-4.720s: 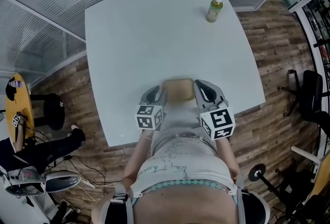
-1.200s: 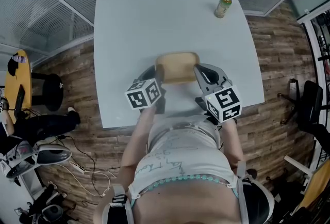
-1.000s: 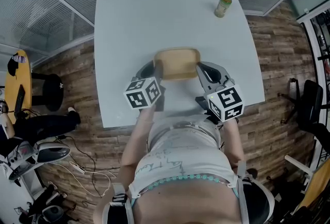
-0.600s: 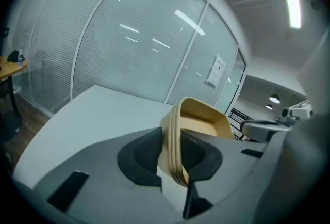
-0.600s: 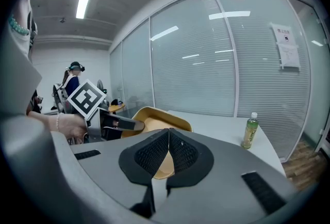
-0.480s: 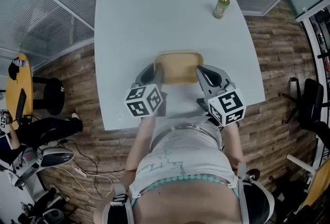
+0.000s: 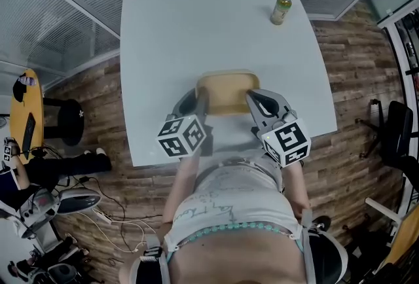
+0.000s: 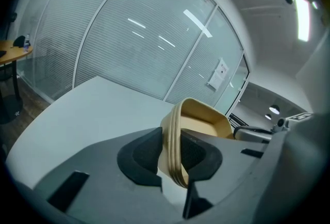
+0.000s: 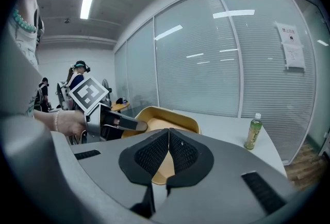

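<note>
Head view: left tongs (image 7: 199, 101), right tongs (image 7: 253, 101) keep tray (image 7: 226, 89).

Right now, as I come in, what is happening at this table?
A person stands at the white table with a gripper in each hand. The left gripper is shut on the left rim of a tan tray, and the right gripper is shut on its right rim. The tray is over the near part of the table; whether it rests there cannot be told. A green bottle stands upright near the far right corner.
</note>
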{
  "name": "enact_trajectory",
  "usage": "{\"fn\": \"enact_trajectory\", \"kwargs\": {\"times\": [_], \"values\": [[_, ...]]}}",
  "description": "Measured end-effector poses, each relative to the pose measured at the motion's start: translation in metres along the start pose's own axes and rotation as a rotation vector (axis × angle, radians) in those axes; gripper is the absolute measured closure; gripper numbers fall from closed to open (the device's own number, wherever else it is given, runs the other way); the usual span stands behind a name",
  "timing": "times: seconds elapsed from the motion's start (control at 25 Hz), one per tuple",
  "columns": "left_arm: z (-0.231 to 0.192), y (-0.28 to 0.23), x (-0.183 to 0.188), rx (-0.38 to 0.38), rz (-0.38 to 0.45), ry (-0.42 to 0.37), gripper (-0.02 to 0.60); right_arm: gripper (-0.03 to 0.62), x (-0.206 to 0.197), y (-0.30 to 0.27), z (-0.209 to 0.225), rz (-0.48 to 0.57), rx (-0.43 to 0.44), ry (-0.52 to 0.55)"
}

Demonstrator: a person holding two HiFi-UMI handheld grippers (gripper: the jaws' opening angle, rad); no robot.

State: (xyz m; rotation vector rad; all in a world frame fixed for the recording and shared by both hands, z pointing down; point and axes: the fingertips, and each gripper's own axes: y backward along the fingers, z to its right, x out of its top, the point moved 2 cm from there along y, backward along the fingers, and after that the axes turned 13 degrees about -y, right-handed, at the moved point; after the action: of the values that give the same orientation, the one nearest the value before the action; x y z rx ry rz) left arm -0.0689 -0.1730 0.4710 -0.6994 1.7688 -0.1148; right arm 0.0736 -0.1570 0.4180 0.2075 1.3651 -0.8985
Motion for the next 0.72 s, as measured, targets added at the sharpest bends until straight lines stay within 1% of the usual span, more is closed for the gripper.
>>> {"fn": "enact_trajectory", "kwargs": {"times": [0.4,0.72], "values": [[0.0024,-0.0028,-0.0038,0.021,-0.005,0.000,0.520,0.594,-0.0023,-0.0053,0.0007,-0.015,0.044,0.008],[0.0020,-0.0011,-0.0078,0.022,-0.015,0.007,0.520,0.594,-0.0007,-0.0080,-0.0014,-0.028,0.053,0.022]]}}
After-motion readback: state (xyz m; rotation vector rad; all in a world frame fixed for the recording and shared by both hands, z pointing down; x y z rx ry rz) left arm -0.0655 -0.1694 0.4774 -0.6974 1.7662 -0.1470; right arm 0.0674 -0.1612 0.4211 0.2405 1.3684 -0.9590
